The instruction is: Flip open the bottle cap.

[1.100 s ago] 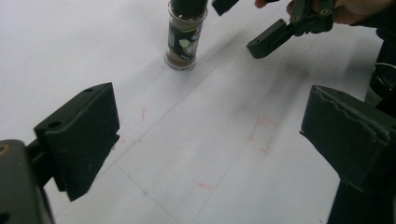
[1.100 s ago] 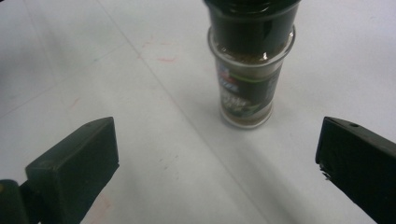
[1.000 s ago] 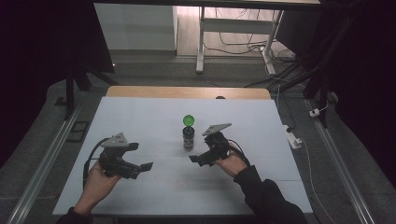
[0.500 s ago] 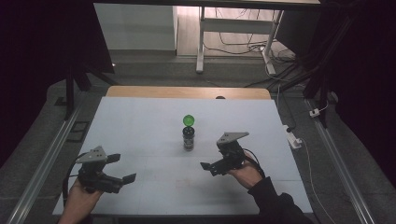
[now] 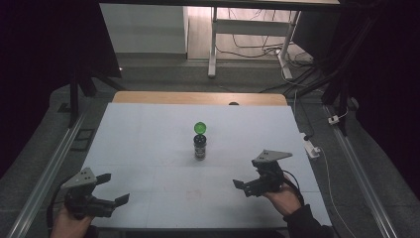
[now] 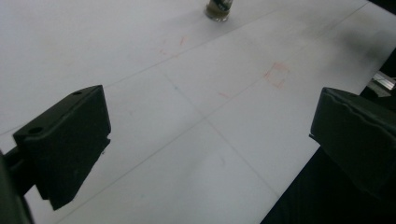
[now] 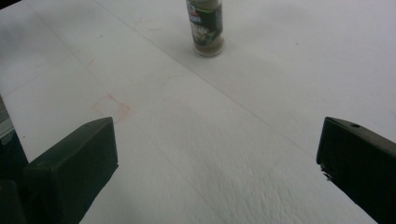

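**Two grippers wait low, one little bottle stands in the middle**

In the high view a small spice bottle (image 5: 200, 147) stands upright near the middle of the white surface (image 5: 148, 134). A green ball (image 5: 200, 127) sits on top of it. Nothing touches the bottle.

The left gripper (image 5: 111, 189) is at the lower left of the frame, close to the near edge of the surface and near its left edge. Its jaws are wide apart and hold nothing. The right gripper (image 5: 242, 188) is at the lower right, also near the front edge. Its jaws are wide apart and hold nothing too. Both are well apart from the bottle, and there is a lot of bare white room between them.

The left gripper view shows things the high view hardly shows: thin lines and a small red square mark (image 6: 275, 74) drawn on the surface. The bottle's bottom (image 6: 218, 9) peeks in at the top of the frame. At the lower right the surface ends, and it is dark past the edge.

The right gripper view shows the bottle (image 7: 204, 28) up close at the top middle, with a label and pale powder inside. Its top is cut off, so the green ball is out of the frame. A faint red square (image 7: 111, 106) lies at the left, near the surface edge.
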Available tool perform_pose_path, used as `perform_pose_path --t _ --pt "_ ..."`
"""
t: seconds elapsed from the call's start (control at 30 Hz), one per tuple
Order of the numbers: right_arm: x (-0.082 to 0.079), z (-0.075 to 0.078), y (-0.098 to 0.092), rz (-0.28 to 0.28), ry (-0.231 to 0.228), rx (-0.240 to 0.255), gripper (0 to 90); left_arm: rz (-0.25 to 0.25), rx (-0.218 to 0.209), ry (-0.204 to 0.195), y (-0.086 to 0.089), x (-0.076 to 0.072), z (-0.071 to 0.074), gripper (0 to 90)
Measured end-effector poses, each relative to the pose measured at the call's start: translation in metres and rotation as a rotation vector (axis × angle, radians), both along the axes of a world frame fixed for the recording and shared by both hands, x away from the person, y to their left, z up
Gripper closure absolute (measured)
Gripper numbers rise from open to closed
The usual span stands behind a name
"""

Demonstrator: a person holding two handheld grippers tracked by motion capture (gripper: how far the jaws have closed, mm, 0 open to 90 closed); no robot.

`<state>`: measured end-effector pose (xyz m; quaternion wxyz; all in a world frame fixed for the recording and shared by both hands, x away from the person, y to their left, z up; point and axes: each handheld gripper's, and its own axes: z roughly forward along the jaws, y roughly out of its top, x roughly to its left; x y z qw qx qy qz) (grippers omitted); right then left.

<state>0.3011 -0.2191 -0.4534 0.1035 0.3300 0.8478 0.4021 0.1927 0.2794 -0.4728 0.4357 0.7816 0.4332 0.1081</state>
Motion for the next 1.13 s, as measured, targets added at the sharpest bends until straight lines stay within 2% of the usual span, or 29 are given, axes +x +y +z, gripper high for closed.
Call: perform_pose_path --t 0.1,0.23,0.43,0.63,0.9,1.13 --pt "-0.006 0.0 -0.011 -0.022 -0.006 0.0 0.0 0.012 0.009 0.007 0.004 -0.003 -0.002 0.0" --pt "-0.014 0.0 -0.025 -0.06 0.001 0.011 0.0 0.029 0.043 0.029 0.007 -0.006 -0.006 0.0" --pt "-0.025 -0.002 -0.047 -0.114 0.011 0.012 0.0 0.045 0.029 0.023 0.01 -0.01 -0.006 0.0" --pt "-0.034 -0.005 -0.064 -0.157 0.02 -0.007 0.0 0.046 0.039 0.034 0.011 -0.011 -0.006 0.0" --pt "-0.042 -0.003 -0.079 -0.225 0.031 -0.004 0.0 0.047 0.042 0.039 0.011 -0.012 -0.007 0.0" --pt "-0.044 -0.004 -0.082 -0.23 0.057 -0.029 0.0 0.045 0.054 0.045 0.01 -0.01 -0.007 0.0"
